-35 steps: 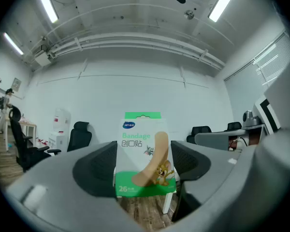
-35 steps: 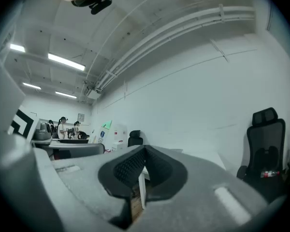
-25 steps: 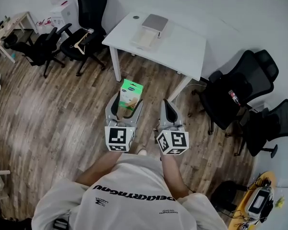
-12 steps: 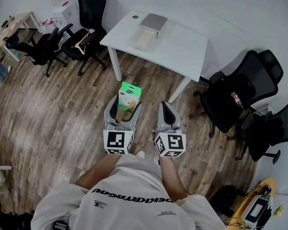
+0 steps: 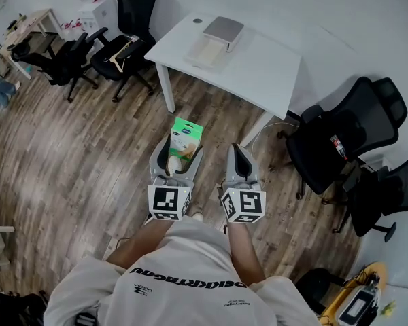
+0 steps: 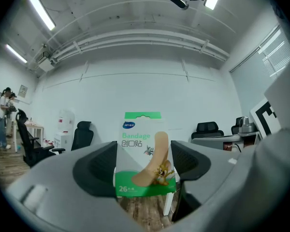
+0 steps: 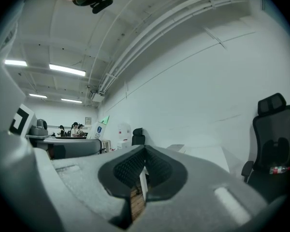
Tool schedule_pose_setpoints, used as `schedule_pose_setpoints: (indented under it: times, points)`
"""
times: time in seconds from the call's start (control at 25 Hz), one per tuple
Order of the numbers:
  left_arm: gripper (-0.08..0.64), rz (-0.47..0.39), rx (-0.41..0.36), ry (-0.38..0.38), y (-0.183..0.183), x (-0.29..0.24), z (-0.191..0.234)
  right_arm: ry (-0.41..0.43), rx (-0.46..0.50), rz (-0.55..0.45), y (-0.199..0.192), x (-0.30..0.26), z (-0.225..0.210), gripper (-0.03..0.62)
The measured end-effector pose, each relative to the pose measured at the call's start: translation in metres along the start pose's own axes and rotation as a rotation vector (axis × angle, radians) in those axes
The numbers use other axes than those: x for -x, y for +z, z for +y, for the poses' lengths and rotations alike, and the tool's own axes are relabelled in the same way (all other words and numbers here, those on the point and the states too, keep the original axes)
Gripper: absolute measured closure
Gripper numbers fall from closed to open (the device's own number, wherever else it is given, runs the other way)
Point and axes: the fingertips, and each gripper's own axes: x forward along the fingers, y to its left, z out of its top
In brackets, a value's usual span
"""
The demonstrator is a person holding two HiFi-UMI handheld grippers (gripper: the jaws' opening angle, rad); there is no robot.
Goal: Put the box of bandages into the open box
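The green and white box of bandages (image 5: 183, 140) (image 6: 144, 154) stands upright between the jaws of my left gripper (image 5: 177, 149) (image 6: 144, 164), which is shut on it and carries it above the wooden floor. My right gripper (image 5: 238, 159) (image 7: 144, 170) is beside it on the right, shut, its pads together with nothing between them. The open box (image 5: 214, 41), grey with its lid flipped up, lies on the white table (image 5: 272, 70) ahead of both grippers, well beyond their reach here.
Black office chairs stand to the right (image 5: 340, 138) and at the far left (image 5: 119, 43). A small desk (image 5: 27, 29) is in the far left corner. A person (image 6: 1, 117) stands at the left in the left gripper view.
The view has shifted a little; the table and open box now sit slightly further right and higher. Both grippers keep their pose, the bandage box still held.
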Motion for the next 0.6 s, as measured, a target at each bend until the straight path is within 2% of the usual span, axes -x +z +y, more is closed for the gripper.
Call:
schedule_pose_setpoints:
  times: [0.24,0.6]
  points:
    - [0.196,-0.011,0.008,0.006,-0.008,-0.027,0.008,0.008,0.027,-0.004,-0.002,-0.028,-0.01,0.594]
    - [0.196,-0.004,0.015,0.024,-0.009,-0.087,0.047,-0.009,0.027,0.002,-0.002,-0.093,-0.024,0.594]
